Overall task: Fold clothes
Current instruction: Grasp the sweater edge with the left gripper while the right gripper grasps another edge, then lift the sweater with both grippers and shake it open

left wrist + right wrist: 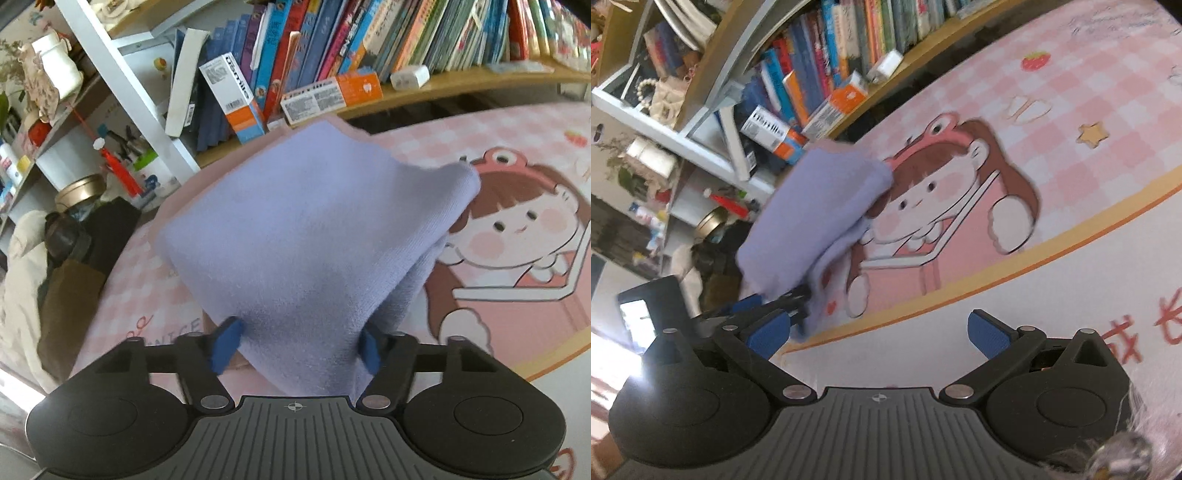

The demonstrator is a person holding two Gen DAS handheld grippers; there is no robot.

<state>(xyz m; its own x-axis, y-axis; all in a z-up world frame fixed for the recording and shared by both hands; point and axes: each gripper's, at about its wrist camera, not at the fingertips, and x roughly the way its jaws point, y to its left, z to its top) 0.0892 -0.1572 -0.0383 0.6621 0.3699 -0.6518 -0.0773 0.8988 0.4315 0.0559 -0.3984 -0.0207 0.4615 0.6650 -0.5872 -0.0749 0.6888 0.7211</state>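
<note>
A folded lavender cloth (310, 236) hangs lifted above the pink cartoon mat (517, 295). My left gripper (297, 347) is shut on its near edge, its blue pads (226, 343) pressing the bunched fabric from both sides. In the right wrist view the same cloth (816, 218) hangs at the left, held by the left gripper (768, 306) seen below it. My right gripper (879, 332) is open and empty over the mat's white border (923, 354), to the right of the cloth and apart from it.
A wooden bookshelf (461, 83) full of books and boxes runs along the mat's far edge. A white shelf frame (122, 77) with jars and clutter stands at the left. A dark bag (74, 236) lies at the mat's left edge.
</note>
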